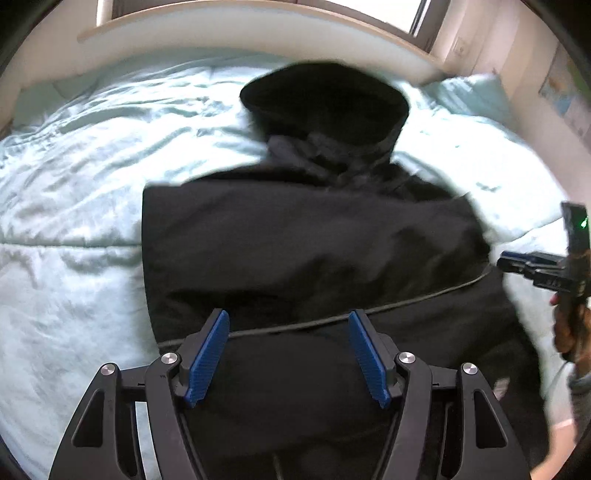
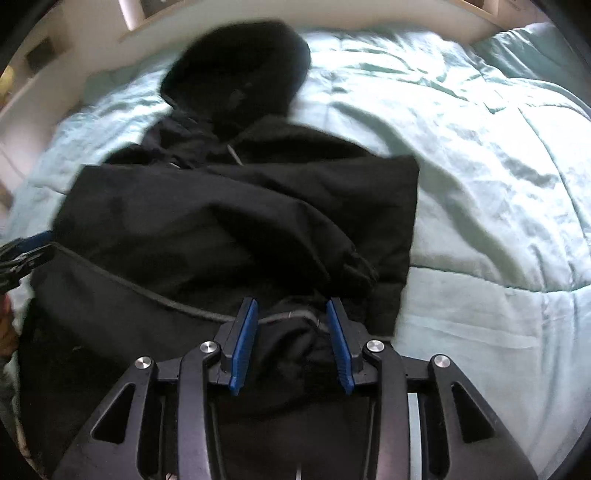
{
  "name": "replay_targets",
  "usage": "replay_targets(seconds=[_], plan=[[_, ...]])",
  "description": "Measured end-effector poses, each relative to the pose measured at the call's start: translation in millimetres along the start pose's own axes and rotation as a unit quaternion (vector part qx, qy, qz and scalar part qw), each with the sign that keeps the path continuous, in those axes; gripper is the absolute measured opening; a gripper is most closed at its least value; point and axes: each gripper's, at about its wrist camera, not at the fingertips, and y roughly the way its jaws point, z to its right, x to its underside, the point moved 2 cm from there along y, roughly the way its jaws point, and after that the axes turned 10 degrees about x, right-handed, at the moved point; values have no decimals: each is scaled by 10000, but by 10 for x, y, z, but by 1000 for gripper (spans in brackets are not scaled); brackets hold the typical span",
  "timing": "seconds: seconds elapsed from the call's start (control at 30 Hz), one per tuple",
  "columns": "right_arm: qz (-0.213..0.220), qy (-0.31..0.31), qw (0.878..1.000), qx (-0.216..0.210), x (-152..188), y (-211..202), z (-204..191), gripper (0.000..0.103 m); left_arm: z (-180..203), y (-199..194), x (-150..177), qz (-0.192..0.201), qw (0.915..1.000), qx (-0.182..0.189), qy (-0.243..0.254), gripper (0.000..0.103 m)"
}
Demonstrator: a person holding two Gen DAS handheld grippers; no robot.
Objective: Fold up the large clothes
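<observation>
Black fabric fills the near ground in both wrist views; it is a hooded jacket (image 1: 314,236) spread on a pale mint quilt (image 1: 74,184) that covers a bed. Nearest the left camera, the left gripper (image 1: 289,325) hangs over the jacket's lower part with its 2 blue pads set wide apart and nothing between them; a grey cord (image 1: 406,301) along a hem or edge runs across just beyond its tips. Nearest the right camera, the right gripper (image 2: 291,314) has its jaws parted more narrowly; the same cord passes between the pads, yet the pads stand clear of it, so I judge it not gripped, though blur leaves contact with the cloth below uncertain. Farther on, a broad flap already lies folded across the body of the jacket, its straight edge clean on the quilt; beyond that the crumpled collar, then the hood (image 1: 325,99) lying flat toward a white ledge (image 1: 258,33) under the window; a pillow (image 1: 469,96) sits at the far right.

By my reading the side panels are tucked in and the step in hand is the lengthwise fold; both views are smeared, so the hands seem to be in motion. The next move calls for both grippers to close on the near hem at matching points, lift it evenly and carry it toward the hood; the bulky fabric may slip or bunch unless the bite is deep.
</observation>
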Motion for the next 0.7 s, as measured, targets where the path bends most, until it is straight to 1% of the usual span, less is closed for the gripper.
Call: replay_targets(seconds=[0.07, 0.13, 0.17, 0.2, 0.27, 0.33, 0.4, 0.43, 0.47, 0.5, 0.53, 0.57, 0.6, 0.63, 0.7], plan=[[7, 114, 9997, -195, -113, -283, 127, 40, 141, -344, -285, 98, 9999, -6, 141, 69], [110, 149, 9997, -166, -339, -683, 233, 40, 288, -630, -563, 207, 9994, -62, 286, 69], [202, 139, 9996, -115, -499, -915, 278, 41, 389, -836, -798, 256, 9990, -79, 368, 69], [290, 130, 9994, -113, -657, -1126, 310, 43, 442, -963, -957, 287, 9987, -98, 417, 69], [465, 158, 9986, -184, -991, -1489, 366, 44, 554, -1218, -1309, 382, 9978, -204, 492, 69], [591, 311, 9974, -287, -1330, -1781, 434, 44, 639, -1397, -1721, 374, 9979, -270, 449, 69], [697, 421, 9958, -429, -1640, -1984, 461, 44, 668, -1488, -1989, 465, 9975, -274, 449, 69], [773, 477, 9947, -483, -1789, -2055, 467, 44, 679, -1482, -2134, 498, 9973, -267, 465, 69], [819, 523, 9939, -517, -1934, -2072, 447, 47, 670, -1461, -2202, 475, 9973, -283, 490, 69], [842, 575, 9931, -575, -2060, -2058, 446, 53, 637, -1359, -2308, 401, 9973, -332, 512, 70], [839, 637, 9925, -628, -2165, -1995, 418, 55, 570, -1202, -2401, 320, 9973, -436, 493, 71], [807, 724, 9919, -662, -2280, -1860, 396, 58, 502, -1026, -2479, 227, 9970, -558, 476, 71], [760, 770, 9922, -623, -2362, -1695, 372, 59, 434, -851, -2519, 136, 9966, -658, 468, 71], [692, 797, 9928, -564, -2416, -1559, 379, 59, 338, -591, -2570, 19, 9958, -786, 464, 71], [471, 865, 9936, -554, -2521, -1145, 332, 59, 191, -166, -2609, -119, 9944, -936, 476, 71]])
